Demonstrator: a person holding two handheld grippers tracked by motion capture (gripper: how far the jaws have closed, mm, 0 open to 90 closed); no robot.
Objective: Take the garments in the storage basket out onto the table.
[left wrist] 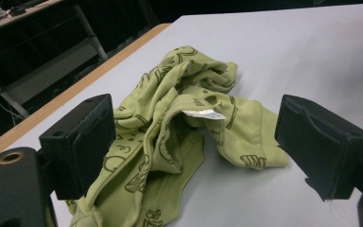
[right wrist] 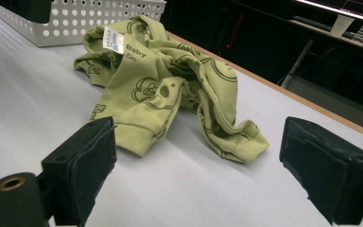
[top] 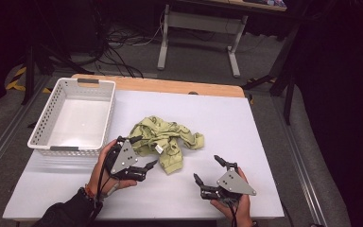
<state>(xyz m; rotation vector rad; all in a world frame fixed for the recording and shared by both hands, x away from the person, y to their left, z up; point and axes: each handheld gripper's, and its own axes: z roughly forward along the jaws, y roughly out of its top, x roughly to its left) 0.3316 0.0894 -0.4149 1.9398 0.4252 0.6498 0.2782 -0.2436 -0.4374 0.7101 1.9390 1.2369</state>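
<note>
Both my grippers, left (top: 144, 152) and right (top: 208, 169), fingers spread wide, empty, flanking crumpled garment (top: 165, 142) on tabletop (top: 227, 118); likely lining up grab.

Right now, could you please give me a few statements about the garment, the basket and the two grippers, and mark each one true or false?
1. The green garment lies crumpled on the white table. True.
2. The white basket holds the garment. False: the basket is empty, and the garment lies on the table beside it.
3. The left gripper has its jaws open, close to the garment. True.
4. The right gripper is shut on a sleeve. False: its jaws are open and hold nothing.
5. A white label shows on the garment. True.
</note>
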